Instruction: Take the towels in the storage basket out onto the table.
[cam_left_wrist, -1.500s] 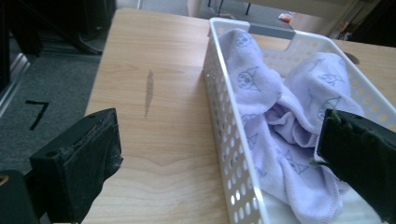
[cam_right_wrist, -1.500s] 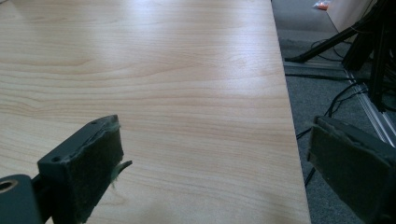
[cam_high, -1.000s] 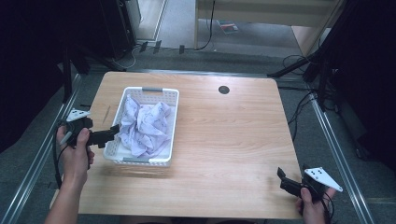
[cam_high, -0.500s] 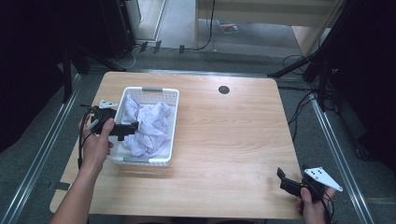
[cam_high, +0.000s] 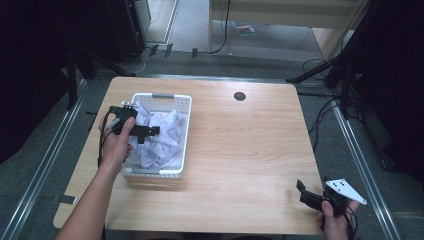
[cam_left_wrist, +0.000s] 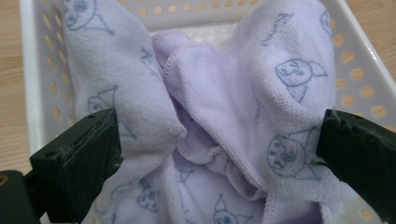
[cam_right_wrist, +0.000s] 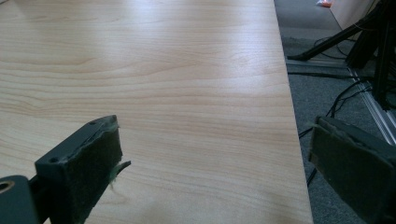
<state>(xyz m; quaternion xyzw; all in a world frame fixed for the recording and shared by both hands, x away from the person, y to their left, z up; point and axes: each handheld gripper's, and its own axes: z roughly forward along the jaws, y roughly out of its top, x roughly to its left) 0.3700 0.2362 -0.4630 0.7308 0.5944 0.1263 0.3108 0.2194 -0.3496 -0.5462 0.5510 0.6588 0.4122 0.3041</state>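
A white plastic basket (cam_high: 182, 131) stands on the left half of the wooden table (cam_high: 240, 150). It holds a crumpled lilac cloth (cam_high: 162, 137) printed with small blue cartoon faces. My left gripper (cam_high: 150, 133) hovers over the basket, jaws wide open. In the left gripper view the cloth (cam_left_wrist: 224, 107) bulges up between the two jaws, with the basket wall (cam_left_wrist: 32, 70) around it. My right gripper (cam_high: 301, 191) is held at the table's front right corner, open, with bare wood (cam_right_wrist: 187, 93) between its jaws.
A dark round grommet (cam_high: 239, 96) sits near the table's far edge. Beyond the right edge lie floor cables and a black stand leg (cam_right_wrist: 327, 46). Metal rails (cam_high: 45, 160) run along both sides of the table.
The left hand has carried its gripper from beside the basket's left wall to above the cloth inside it. The right gripper has stayed put.
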